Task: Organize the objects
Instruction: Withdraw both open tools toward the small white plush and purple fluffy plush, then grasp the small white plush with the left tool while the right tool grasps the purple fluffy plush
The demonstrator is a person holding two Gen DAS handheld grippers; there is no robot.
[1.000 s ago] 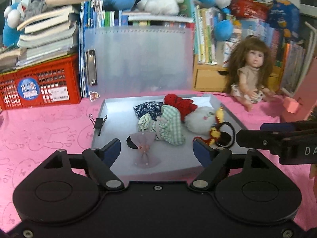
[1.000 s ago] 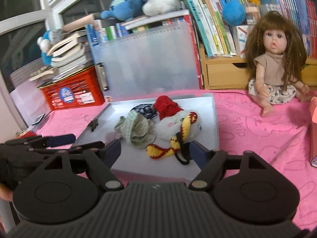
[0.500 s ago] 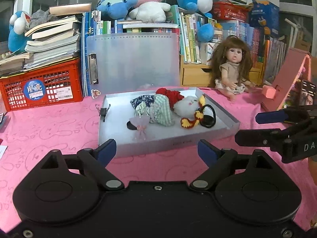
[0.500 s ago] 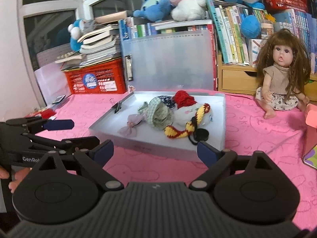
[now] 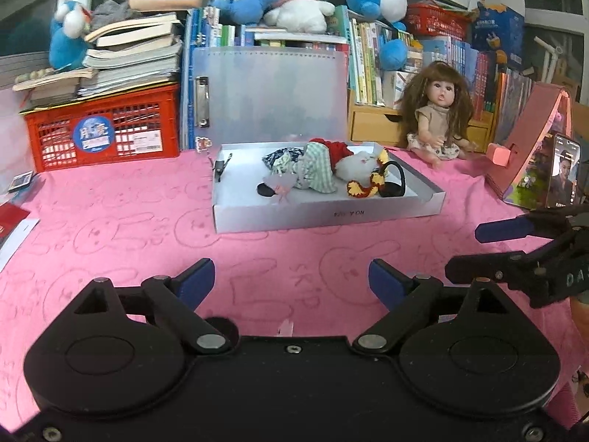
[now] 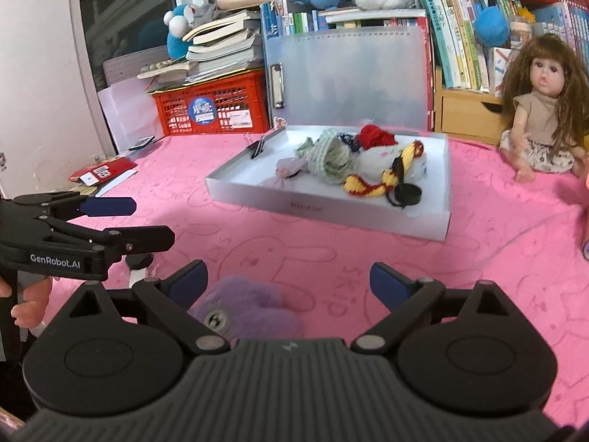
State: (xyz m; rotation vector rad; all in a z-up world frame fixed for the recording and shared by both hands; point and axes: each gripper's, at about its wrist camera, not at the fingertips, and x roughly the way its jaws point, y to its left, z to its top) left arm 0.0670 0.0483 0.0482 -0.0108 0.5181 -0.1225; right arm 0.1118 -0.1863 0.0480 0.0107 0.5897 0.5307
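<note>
A shallow grey tray (image 5: 331, 215) (image 6: 331, 213) lies on the pink cloth. In it are a green checked cloth piece (image 5: 313, 173) (image 6: 331, 156), a white plush with a red cap (image 5: 359, 165) (image 6: 383, 154), a yellow-red knit scarf (image 6: 371, 186), a black ring (image 5: 394, 184) and a pale bow (image 5: 281, 186). A purple plush toy (image 6: 243, 311) lies on the cloth just under my right gripper (image 6: 289, 280). Both grippers are open and empty, well short of the tray. My left gripper (image 5: 291, 281) also shows in the right wrist view (image 6: 129, 221).
A doll (image 5: 440, 118) sits at the back right. A red crate (image 5: 103, 134) with stacked books stands at the back left. A clear folder (image 5: 272, 95) leans behind the tray. A pink stand with a phone (image 5: 563, 173) is at the right. Cards (image 6: 99, 173) lie at the left.
Both grippers have pulled back from the tray toward the near edge of the table. The purple plush toy has come into the right wrist view.
</note>
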